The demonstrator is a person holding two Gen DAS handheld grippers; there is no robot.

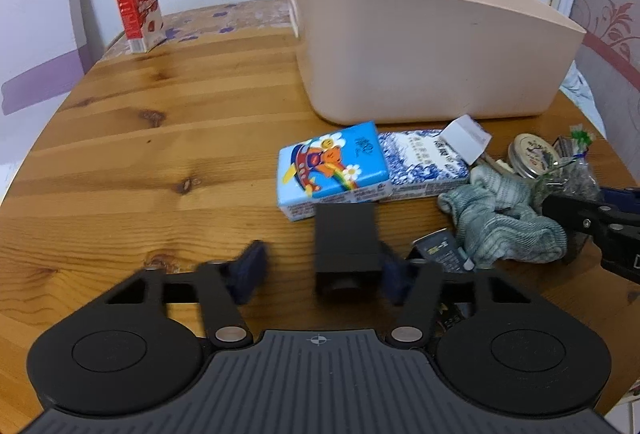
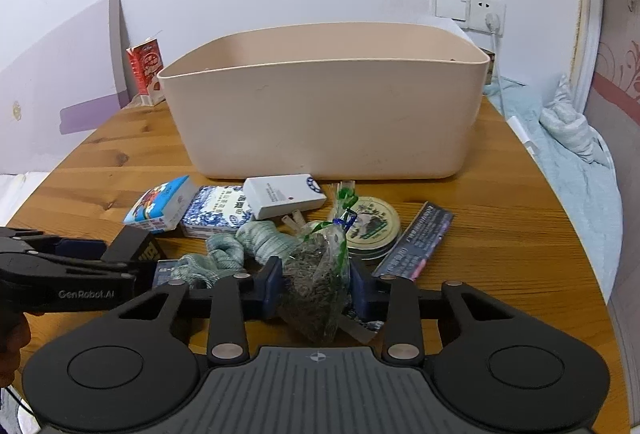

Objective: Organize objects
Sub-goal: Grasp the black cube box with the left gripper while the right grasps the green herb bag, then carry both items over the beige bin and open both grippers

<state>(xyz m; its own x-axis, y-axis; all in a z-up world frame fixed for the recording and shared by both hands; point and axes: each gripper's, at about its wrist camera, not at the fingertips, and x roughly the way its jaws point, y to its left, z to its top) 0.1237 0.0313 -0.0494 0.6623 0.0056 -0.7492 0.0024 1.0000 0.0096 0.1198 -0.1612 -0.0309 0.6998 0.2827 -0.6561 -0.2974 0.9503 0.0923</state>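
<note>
Left gripper (image 1: 322, 270) jaws loose around black box (image 1: 346, 246); right view alone shows right gripper (image 2: 314, 284) pinching seed bag (image 2: 316, 282), bin (image 2: 320, 122) at 12 o'clock

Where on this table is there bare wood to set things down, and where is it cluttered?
Bare: the wide stretch of table between the red carton and the beige bin, and the wood right of the dark flat packet. Crowded: the strip before the bin, from the cartoon tissue pack to the round tin.

"GenRobot.AI" on left gripper (image 2: 86, 246), package print seemingly unreadable
</note>
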